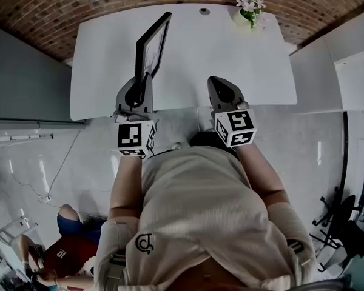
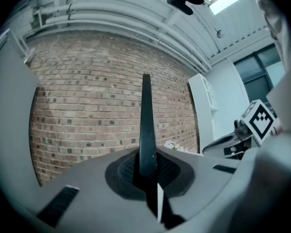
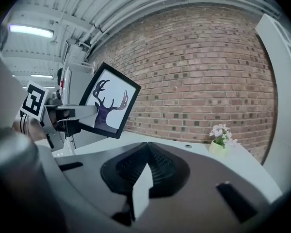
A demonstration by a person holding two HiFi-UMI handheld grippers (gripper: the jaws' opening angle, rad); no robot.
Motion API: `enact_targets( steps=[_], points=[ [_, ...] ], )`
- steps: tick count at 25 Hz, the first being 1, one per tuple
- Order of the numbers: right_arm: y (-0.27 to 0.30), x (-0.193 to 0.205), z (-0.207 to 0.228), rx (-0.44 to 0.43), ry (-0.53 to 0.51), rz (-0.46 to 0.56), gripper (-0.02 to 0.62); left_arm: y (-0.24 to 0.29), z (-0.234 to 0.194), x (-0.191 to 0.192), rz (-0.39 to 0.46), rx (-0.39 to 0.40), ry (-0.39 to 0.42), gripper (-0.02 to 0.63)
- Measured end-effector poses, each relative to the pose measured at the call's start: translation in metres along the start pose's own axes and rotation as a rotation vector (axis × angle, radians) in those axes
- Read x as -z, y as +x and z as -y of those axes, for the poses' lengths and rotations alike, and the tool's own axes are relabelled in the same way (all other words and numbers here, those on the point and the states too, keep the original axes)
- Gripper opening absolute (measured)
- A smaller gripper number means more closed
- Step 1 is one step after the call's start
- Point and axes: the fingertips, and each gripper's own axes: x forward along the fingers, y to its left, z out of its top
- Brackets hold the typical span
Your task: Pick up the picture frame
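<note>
One edge of the picture frame (image 1: 151,44) is clamped in your left tongs (image 1: 139,90), right tongs (image 1: 220,85) closed on nothing; it looks light, stiff and breakable, so grip the border only.

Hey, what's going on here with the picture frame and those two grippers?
A person stands at a white table with a gripper in each hand. The left gripper has its fingers shut on the edge of the black picture frame, which shows a deer silhouette, and holds it in the air above the table. The right gripper is shut and empty beside it. A small pot of flowers sits at the table's far edge.
</note>
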Motion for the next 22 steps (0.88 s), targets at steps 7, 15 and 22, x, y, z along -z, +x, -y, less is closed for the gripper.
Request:
enact_targets(
  steps=[7,15,22],
  points=[
    [-0.016,-0.016,-0.002,0.018,0.001,0.066,0.006,-0.009,-0.004,-0.022,0.038,-0.011,0.033,0.023],
    [-0.021,-0.009,-0.003,0.036,0.02,0.054,0.005,-0.014,-0.003,-0.019,0.037,-0.024,0.056,0.023],
    [-0.021,-0.014,-0.006,0.04,-0.012,0.065,0.005,-0.013,0.0,-0.02,0.039,-0.008,0.052,0.023]
  ],
)
